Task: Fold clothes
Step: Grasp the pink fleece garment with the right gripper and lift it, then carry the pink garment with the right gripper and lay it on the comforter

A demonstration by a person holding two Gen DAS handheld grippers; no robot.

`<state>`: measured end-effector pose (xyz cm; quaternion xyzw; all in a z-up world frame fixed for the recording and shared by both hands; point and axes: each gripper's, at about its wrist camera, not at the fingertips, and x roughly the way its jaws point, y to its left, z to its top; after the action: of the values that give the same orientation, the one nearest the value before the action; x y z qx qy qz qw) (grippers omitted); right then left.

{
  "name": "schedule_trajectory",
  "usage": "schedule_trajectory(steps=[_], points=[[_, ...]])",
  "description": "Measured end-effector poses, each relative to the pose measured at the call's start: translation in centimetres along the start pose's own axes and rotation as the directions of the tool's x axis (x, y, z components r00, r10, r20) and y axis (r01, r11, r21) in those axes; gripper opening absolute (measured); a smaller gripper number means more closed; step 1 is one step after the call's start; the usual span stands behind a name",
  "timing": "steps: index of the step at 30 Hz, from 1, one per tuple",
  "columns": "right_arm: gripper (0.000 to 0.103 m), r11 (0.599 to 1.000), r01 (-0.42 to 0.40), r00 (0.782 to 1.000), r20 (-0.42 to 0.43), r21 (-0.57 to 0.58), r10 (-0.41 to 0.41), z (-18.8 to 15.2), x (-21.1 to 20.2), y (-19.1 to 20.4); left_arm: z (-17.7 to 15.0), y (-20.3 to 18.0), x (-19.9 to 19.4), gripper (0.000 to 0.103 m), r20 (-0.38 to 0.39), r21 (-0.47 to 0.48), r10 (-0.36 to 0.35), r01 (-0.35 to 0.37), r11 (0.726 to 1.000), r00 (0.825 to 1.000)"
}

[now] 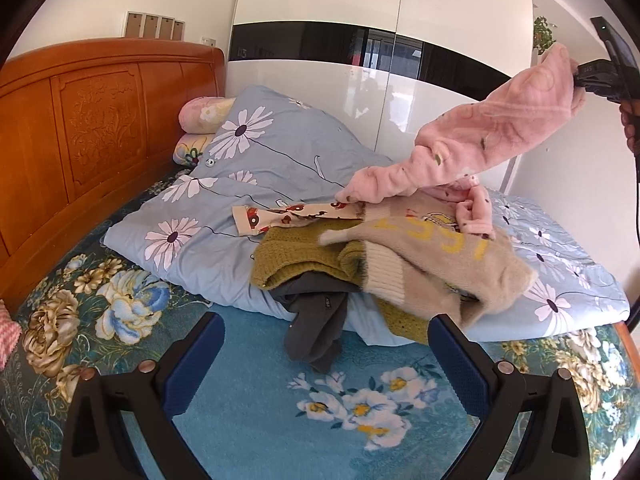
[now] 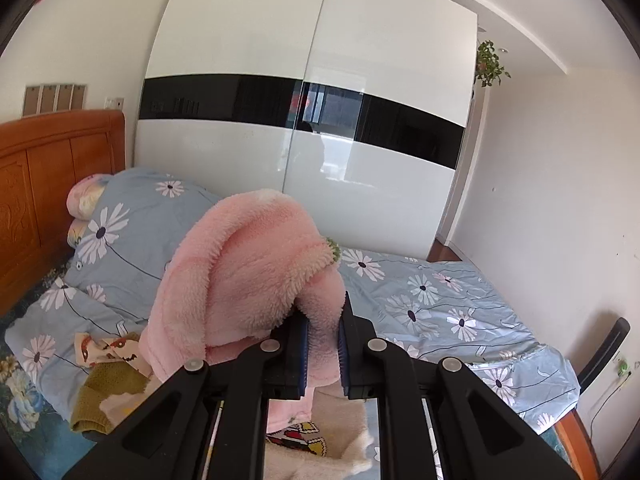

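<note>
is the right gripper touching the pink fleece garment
Touching. The right wrist view shows the right gripper shut on a fold of the pink fleece garment, both pads pressed into it.

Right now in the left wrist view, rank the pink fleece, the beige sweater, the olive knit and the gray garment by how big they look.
1. pink fleece and beige sweater, too close to call
2. olive knit
3. gray garment
The lower two are partly buried, so true sizes are uncertain.

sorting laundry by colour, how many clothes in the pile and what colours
pink fleece garment, held by the right gripper: 1
beige sweater: 1
olive knit: 1
dark grey garment: 1
cream printed garment: 1
total: 5
</note>
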<state>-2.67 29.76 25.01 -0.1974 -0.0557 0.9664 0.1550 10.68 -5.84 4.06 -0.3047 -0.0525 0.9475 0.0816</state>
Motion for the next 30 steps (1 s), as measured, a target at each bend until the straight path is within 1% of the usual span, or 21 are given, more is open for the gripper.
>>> schedule_trajectory(steps=[3, 6, 8, 11, 13, 15, 18, 20, 21, 23, 25, 26, 27, 30], points=[[0.012, 1.0, -0.028, 0.997, 0.079, 0.014, 0.027, 1.6, -6.0, -3.5, -0.6, -1.8, -2.7, 0.103, 0.006, -0.001, -0.017, 0.017, 1.0, 1.0], [0.012, 0.998, -0.06, 0.985, 0.163, 0.009, 0.057, 2.5, -12.8, -6.3, -1.3, -3.1, -4.8, 0.103, 0.004, -0.006, -0.028, 0.028, 1.0, 1.0], [0.012, 0.997, -0.078, 0.972, 0.221, 0.005, 0.075, 3.0, -17.3, -8.1, -1.8, -3.7, -5.9, 0.103, 0.0, -0.007, -0.037, 0.037, 0.999, 0.999], [0.012, 0.996, -0.092, 0.946, 0.313, 0.01, 0.084, 3.6, -23.8, -10.4, -2.6, -4.1, -7.2, 0.103, -0.003, -0.01, -0.038, 0.038, 0.999, 0.999], [0.012, 0.994, -0.11, 0.932, 0.348, 0.011, 0.099, 3.9, -27.3, -11.4, -3.1, -4.2, -8.1, 0.103, -0.005, -0.014, -0.037, 0.037, 0.999, 0.999], [0.012, 0.993, -0.12, 0.931, 0.345, -0.024, 0.12, 3.4, -29.4, -11.2, -3.6, -4.3, -8.9, 0.103, -0.007, -0.017, -0.035, 0.035, 0.999, 0.999], [0.013, 0.984, -0.147, 0.941, 0.293, -0.101, 0.171, 1.4, -30.5, -9.5, -4.3, -4.5, -10.1, 0.103, -0.01, -0.023, -0.033, 0.032, 0.999, 0.999], [0.013, 0.97, -0.202, 0.95, 0.215, -0.136, 0.228, -0.5, -29.6, -7.7, -4.8, -4.5, -10.9, 0.103, -0.011, -0.027, -0.03, 0.029, 0.999, 0.999], [0.013, 0.961, -0.232, 0.951, 0.171, -0.15, 0.256, -1.6, -28.9, -6.6, -5.2, -3.6, -11.3, 0.103, -0.012, -0.041, -0.01, 0.01, 0.999, 1.0], [0.013, 0.937, -0.304, 0.945, 0.069, -0.172, 0.319, -4.4, -26.5, -3.8, -6.1, -2.0, -12.2, 0.103, -0.014, -0.068, 0.028, -0.029, 0.997, 0.999], [0.013, 0.906, -0.385, 0.923, -0.042, -0.177, 0.384, -7.7, -23.6, -0.1, -6.9, -0.3, -13.1, 0.103, -0.018, -0.096, 0.067, -0.068, 0.993, 0.998], [0.013, 0.889, -0.423, 0.906, -0.092, -0.173, 0.413, -9.4, -22.4, 2.0, -7.4, 0.5, -13.5, 0.103, -0.02, -0.109, 0.086, -0.088, 0.99, 0.996], [0.013, 0.87, -0.464, 0.884, -0.137, -0.163, 0.446, -11.3, -21.3, 4.2, -7.8, 1.4, -13.9, 0.103, -0.022, -0.123, 0.105, -0.107, 0.987, 0.994], [0.013, 0.809, -0.572, 0.809, -0.255, -0.135, 0.53, -16.2, -18.6, 11.2, -9.6, 4.4, -15.0, 0.103, -0.044, -0.17, 0.17, -0.175, 0.97, 0.985]])
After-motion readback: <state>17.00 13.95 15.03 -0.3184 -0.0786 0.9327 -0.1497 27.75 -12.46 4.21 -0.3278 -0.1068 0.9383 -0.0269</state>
